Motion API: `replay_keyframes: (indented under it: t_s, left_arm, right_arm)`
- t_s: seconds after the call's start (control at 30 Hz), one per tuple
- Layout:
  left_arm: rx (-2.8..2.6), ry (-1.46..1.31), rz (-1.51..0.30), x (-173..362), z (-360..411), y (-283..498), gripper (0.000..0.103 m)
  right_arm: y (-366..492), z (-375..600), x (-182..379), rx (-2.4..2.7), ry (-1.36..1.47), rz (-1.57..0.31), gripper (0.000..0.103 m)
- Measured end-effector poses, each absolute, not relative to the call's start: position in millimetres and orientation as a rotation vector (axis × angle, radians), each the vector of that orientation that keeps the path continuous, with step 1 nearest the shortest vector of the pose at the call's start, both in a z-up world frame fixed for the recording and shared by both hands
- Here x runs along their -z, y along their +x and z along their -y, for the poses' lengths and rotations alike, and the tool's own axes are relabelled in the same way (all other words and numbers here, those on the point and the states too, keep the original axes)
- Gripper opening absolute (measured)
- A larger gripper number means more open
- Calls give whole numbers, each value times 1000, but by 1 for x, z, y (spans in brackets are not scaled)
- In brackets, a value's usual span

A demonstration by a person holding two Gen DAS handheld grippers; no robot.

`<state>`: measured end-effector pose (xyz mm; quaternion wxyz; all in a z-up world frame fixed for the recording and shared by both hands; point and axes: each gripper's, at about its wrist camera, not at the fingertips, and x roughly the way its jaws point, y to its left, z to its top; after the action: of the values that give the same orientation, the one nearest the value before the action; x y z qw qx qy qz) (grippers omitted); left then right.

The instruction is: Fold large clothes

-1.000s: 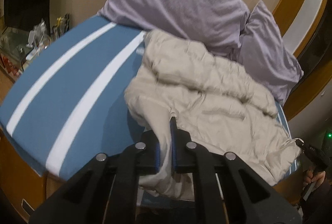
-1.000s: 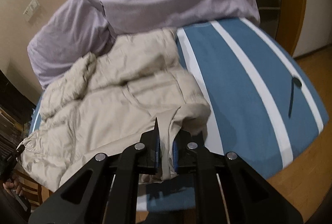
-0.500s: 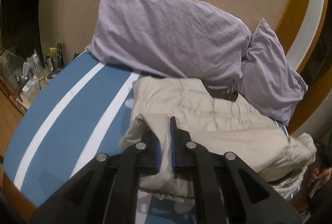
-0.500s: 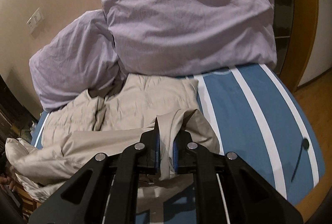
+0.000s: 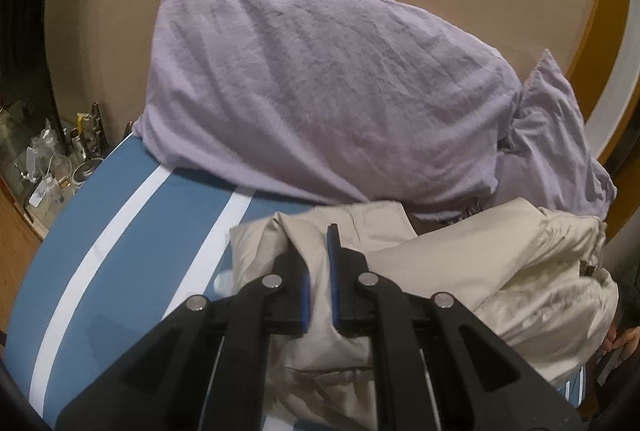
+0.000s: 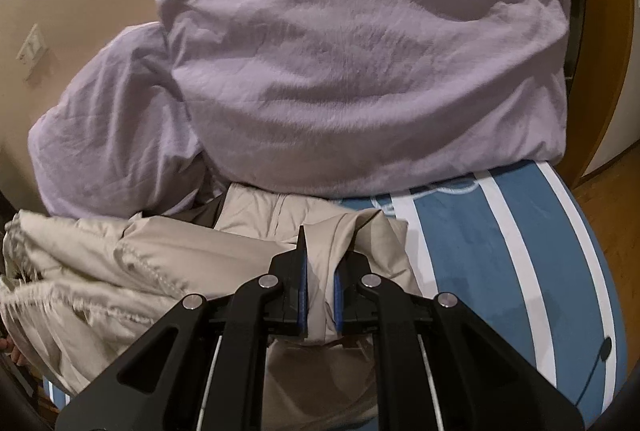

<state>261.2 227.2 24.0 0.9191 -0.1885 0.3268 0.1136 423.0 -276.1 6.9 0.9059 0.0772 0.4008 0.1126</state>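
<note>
Lying bunched across the near part of the striped bed, a beige padded jacket is gripped at two places along its raised edge. A pinch of its fabric is clamped between the blue-padded fingers of the left gripper, and another pinch is clamped in the same way by the right gripper; both pairs of fingers are closed on cloth, with no slack seen between them. In the left wrist view the bulk of the garment is spread to the right of the tool; in the right wrist view it is spread to the left, so the jacket's long axis is judged to run side to side between the two grippers, each being nearest its own end. The lifted edge is held toward the far side, close to the foot of the large lilac pillow, with a second lilac pillow beside it. The blue bedcover with white stripes is left bare on the outer sides. The coming move is judged to turn on the held edge being carried evenly across the lower layer, both ends together, so that the fold is laid square. A cluttered shelf is seen at far left.
</note>
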Motion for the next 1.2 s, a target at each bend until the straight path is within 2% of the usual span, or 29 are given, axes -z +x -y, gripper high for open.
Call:
replay_keyframes:
  t_s: [0.27,0.63,0.7,0.8,0.9,0.93,0.97,1.03,1.2]
  left_arm:
    - [-295,-383,-752,4,-238,330,9]
    - [-340,-406,-844,38,-249,363,14]
    - [-343,-418,-861,41,-252,366,15]
    - [-335,-454,-881,41,-256,368,18]
    - [-330,-471,-884,35,-258,367,28]
    - [-333,-469,-877,31,-258,366,37]
    - [-344,-459,-863,25,-258,365,51]
    - [-396,-405,-815,12,-255,361,73]
    - [-354,-389,-793,-2,-242,360,73]
  right_arm:
    - [477,268,30,-184,187,-929,11]
    - [508,264,58,-173,233,-1033,13]
    - [509,266,57,-173,250,-1048,14]
    - [507,274,46,-176,291,-1050,23]
    - [499,278,23,-168,281,-991,49]
    - [495,278,15,-172,272,-965,61]
    - [490,275,5,-195,263,-941,61]
    - [485,265,-6,-241,250,-937,61]
    - [471,210,-11,-407,171,-975,61]
